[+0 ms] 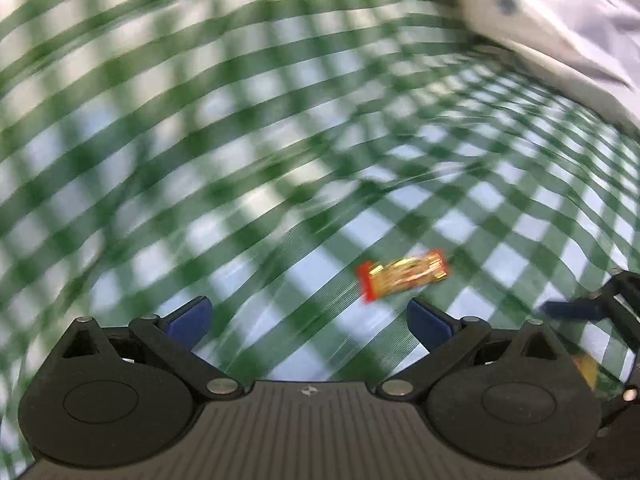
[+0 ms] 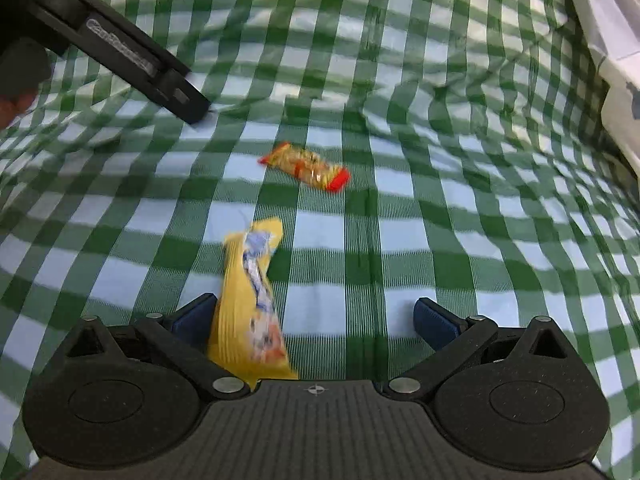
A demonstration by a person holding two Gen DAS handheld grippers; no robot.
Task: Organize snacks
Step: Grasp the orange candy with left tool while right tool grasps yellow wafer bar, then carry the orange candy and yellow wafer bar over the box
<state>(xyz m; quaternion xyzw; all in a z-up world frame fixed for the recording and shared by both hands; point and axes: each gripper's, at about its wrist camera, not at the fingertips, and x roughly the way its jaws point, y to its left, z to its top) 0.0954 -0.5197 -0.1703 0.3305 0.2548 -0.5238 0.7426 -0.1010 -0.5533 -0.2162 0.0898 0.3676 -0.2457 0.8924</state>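
Note:
A yellow snack packet [image 2: 252, 300] sits between the fingers of my right gripper [image 2: 316, 316], close against the left blue pad [image 2: 194, 318]; the right pad stands well apart from it, so the jaws are open. Farther ahead, a small orange packet with red ends [image 2: 306, 166] lies on the green checked cloth [image 2: 400, 240]. In the blurred left wrist view the same orange packet [image 1: 404, 276] lies just ahead of my left gripper [image 1: 310, 316], which is open with nothing in it.
A white cloth with grey marks [image 1: 560, 20] borders the checked cloth at the upper right, also the white cloth [image 2: 616, 40]. The left gripper [image 2: 188, 104] reaches in from the upper left, a hand [image 2: 12, 108] behind it. A right gripper finger [image 1: 572, 309] shows at the right edge.

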